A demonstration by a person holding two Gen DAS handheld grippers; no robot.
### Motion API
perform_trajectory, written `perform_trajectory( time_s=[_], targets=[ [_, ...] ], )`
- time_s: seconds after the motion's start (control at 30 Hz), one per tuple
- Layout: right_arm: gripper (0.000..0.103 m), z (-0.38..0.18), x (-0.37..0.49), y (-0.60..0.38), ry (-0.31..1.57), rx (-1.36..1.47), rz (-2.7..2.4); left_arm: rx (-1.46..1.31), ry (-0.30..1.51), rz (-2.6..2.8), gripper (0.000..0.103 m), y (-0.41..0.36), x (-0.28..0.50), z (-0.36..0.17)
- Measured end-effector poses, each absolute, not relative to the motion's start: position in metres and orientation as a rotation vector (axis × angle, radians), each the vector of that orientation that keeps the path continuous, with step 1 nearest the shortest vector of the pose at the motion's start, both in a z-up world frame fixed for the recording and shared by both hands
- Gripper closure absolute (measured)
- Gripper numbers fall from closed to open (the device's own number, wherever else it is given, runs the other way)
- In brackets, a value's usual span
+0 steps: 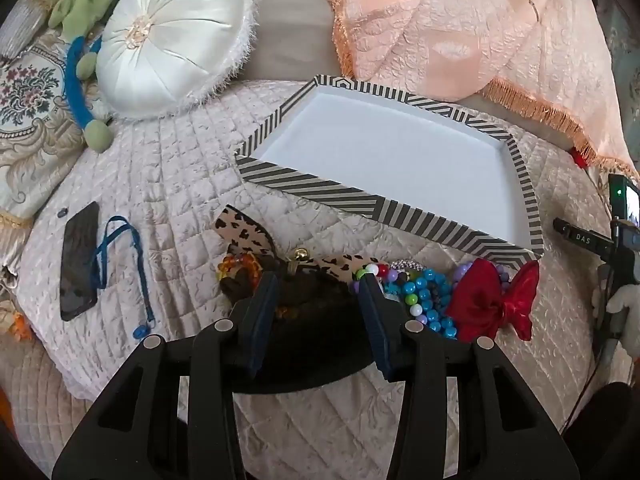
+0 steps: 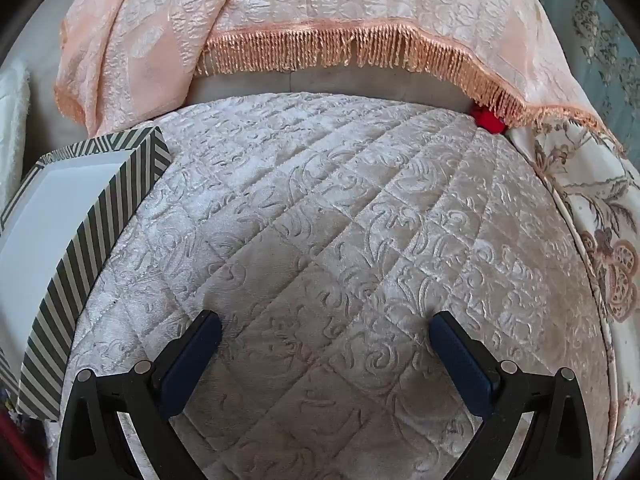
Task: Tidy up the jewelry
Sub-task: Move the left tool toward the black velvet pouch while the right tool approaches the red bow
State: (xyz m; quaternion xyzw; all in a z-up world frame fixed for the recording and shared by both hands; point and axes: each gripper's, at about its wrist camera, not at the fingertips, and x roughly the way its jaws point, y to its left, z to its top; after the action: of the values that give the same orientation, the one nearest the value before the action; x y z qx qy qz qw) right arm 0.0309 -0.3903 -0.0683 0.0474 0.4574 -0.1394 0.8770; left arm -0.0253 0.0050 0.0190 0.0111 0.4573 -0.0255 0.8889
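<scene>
Left gripper pinches a dark pouch near the striped tray, right gripper spread empty; the bead strands look light, limp, slippery, best gathered mid-bunch.

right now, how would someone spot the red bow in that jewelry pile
Find the striped box on the quilt. The jewelry pile lies along its near wall, and the red bow sits at the pile's right end beside blue beads. It is the only shiny red ribbon there.
</scene>
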Motion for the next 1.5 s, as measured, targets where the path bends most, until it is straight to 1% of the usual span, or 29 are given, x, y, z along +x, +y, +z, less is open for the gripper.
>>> perform_trajectory(
  time_s=[0.13,0.23,0.43,0.6,0.73,0.9,1.5],
  targets=[
    [0.0,-0.06,0.025,-0.384,1.009,0.117,-0.25,0.035,0.921,-0.032,0.061,0.006,-0.033,0.024],
    [0.0,-0.049,0.008,-0.364,1.002,0.141,-0.192,0.027,0.917,-0.034,0.061,0.01,-0.038,0.023],
    [0.0,-0.001,-0.036,-0.302,0.872,0.133,-0.099,0.003,0.909,-0.034,0.061,0.014,-0.045,0.028],
    [0.0,0.022,-0.059,-0.25,0.806,0.077,-0.042,-0.005,0.894,-0.035,0.061,0.016,-0.052,0.034],
    [0.0,0.038,-0.069,-0.225,0.741,0.038,-0.028,-0.008,0.885,-0.039,0.061,0.017,-0.059,0.037],
    [0.0,0.046,-0.084,-0.207,0.698,0.044,-0.003,-0.02,0.883,-0.046,0.061,0.019,-0.064,0.038],
    [0.0,0.042,-0.095,-0.195,0.72,0.046,-0.005,-0.029,0.866,-0.081,0.061,0.018,-0.077,0.04]
  ],
)
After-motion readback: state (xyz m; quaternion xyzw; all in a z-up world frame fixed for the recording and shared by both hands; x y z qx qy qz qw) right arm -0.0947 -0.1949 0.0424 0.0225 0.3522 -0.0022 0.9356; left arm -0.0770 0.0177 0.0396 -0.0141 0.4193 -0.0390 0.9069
